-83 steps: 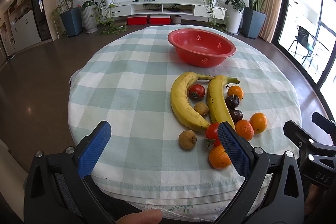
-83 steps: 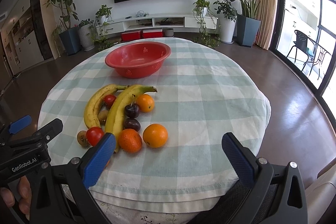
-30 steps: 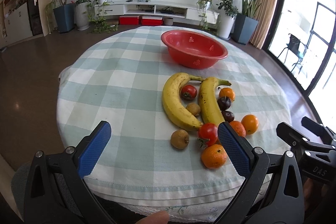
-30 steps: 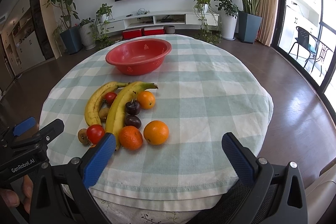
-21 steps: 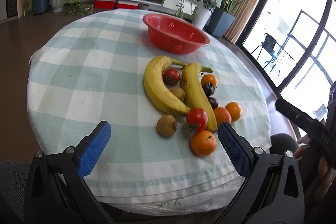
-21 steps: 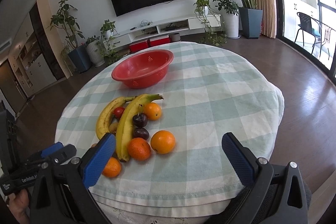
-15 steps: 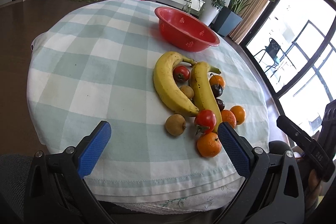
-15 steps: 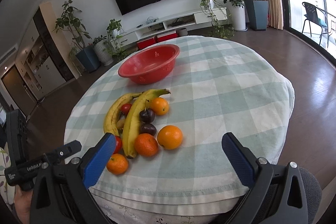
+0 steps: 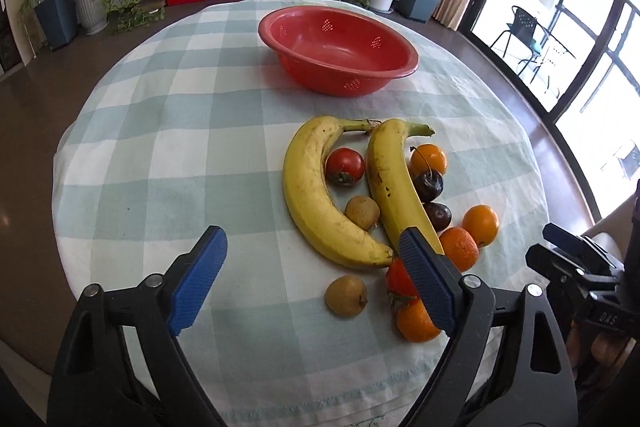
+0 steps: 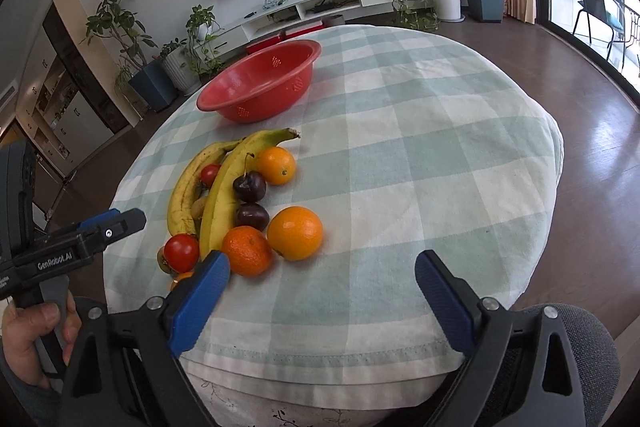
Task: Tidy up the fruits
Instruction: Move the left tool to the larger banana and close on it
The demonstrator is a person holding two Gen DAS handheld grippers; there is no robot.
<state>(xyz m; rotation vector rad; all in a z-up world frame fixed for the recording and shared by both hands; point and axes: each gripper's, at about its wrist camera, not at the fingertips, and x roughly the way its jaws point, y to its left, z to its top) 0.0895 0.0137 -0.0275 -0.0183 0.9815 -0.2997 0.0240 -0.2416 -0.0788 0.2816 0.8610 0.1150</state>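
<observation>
The fruits, two bananas (image 9: 316, 195) with tomatoes, oranges and cherries around them, lie on the checked desk (image 9: 160, 147) just in front of the red bowl (image 9: 340, 55). Both the left gripper (image 9: 312, 279) and right gripper (image 10: 320, 291) have just been closing, their fingers apart over the desk edge, clamping nothing.

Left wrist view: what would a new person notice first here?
Probably the red bowl, empty, at the far side of the checked tablecloth. Then the fruit pile nearer the camera: two bananas side by side, with tomatoes, oranges, cherries and kiwis around them.
</observation>
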